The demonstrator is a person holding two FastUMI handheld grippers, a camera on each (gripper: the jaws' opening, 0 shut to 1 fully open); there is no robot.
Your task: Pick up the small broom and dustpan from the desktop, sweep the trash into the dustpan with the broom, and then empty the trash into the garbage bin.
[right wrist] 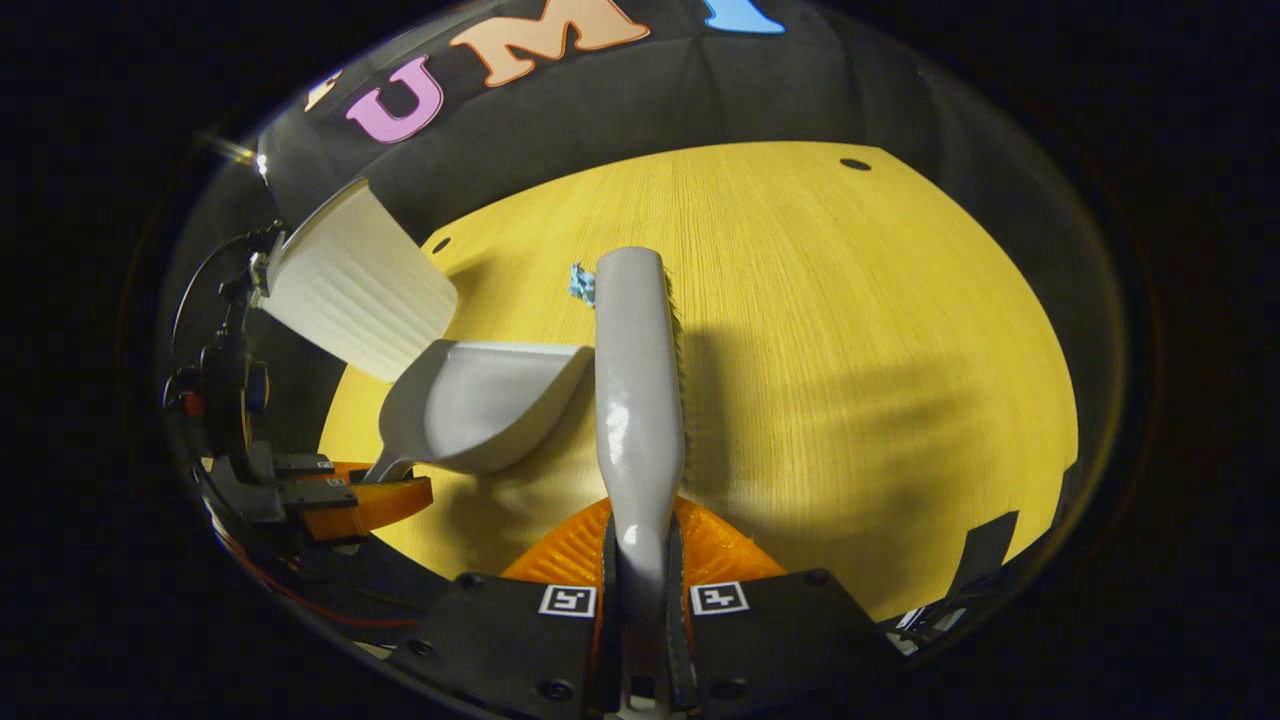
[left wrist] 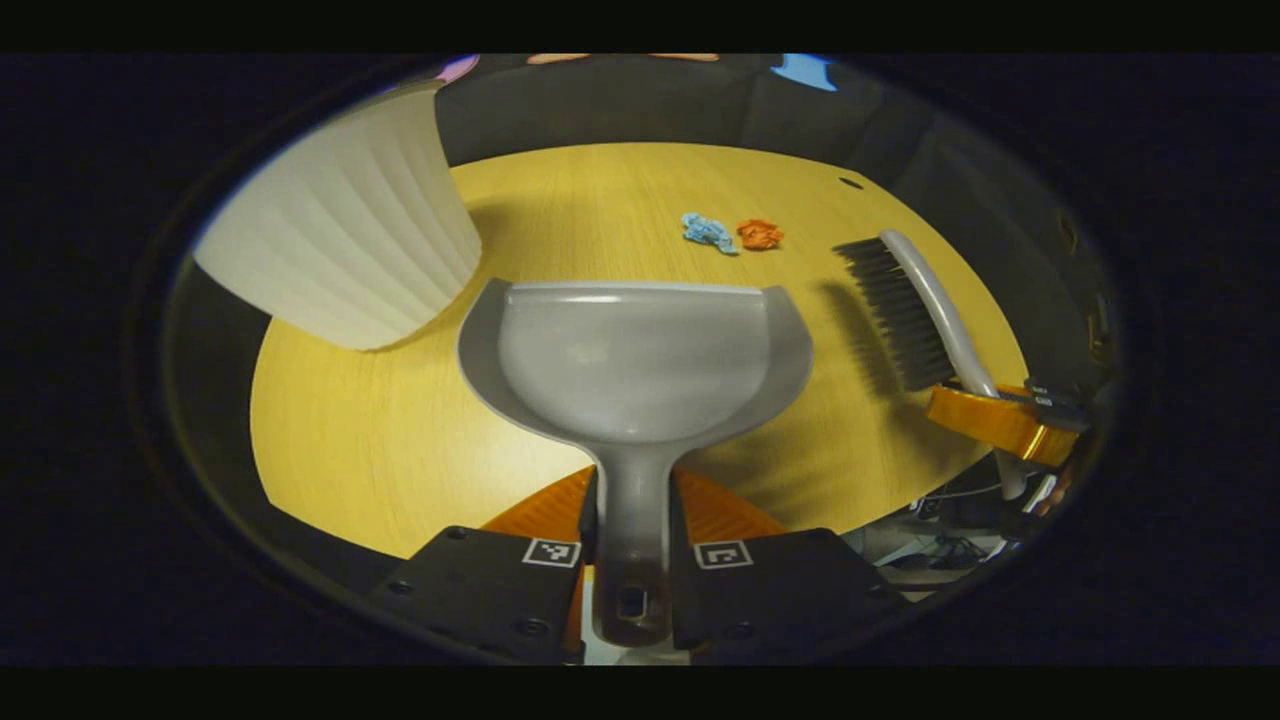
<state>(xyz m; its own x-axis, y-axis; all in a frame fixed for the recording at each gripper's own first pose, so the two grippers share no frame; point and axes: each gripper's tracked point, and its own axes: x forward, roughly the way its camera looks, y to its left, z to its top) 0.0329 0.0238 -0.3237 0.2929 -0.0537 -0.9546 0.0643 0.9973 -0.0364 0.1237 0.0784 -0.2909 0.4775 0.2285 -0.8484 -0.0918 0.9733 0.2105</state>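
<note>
So the left gripper (left wrist: 633,560) has both fingers clamped on the handle of the grey dustpan (left wrist: 640,360), which sticks straight out ahead of it, scoop open side up, hovering over the yellow wooden desktop (left wrist: 400,440). Using the dustpan as the reference: the white ribbed garbage bin (left wrist: 350,230) sits just off its left front corner, tilted-looking thanks to the fisheye. Past the dustpan's front lip, well apart from it, lie two bits of trash side by side on the desk, a blue crumpled scrap (left wrist: 709,232) and an orange crumpled scrap (left wrist: 760,234) just beside it. Off to the dustpan's right is the small broom (left wrist: 920,310), dark bristles facing the dustpan, its pale handle pinched by the right gripper (left wrist: 1010,420). In the right gripper view, that gripper (right wrist: 643,590) has its fingers pressed tight on the broom (right wrist: 640,400) handle, broom pointing forward with the bristles on its right side. The dustpan (right wrist: 480,405) is right next to the broom's left there; can't tell if they actually touch. The blue scrap (right wrist: 581,283) peeks out beyond the dustpan, by the broom's tip.
</note>
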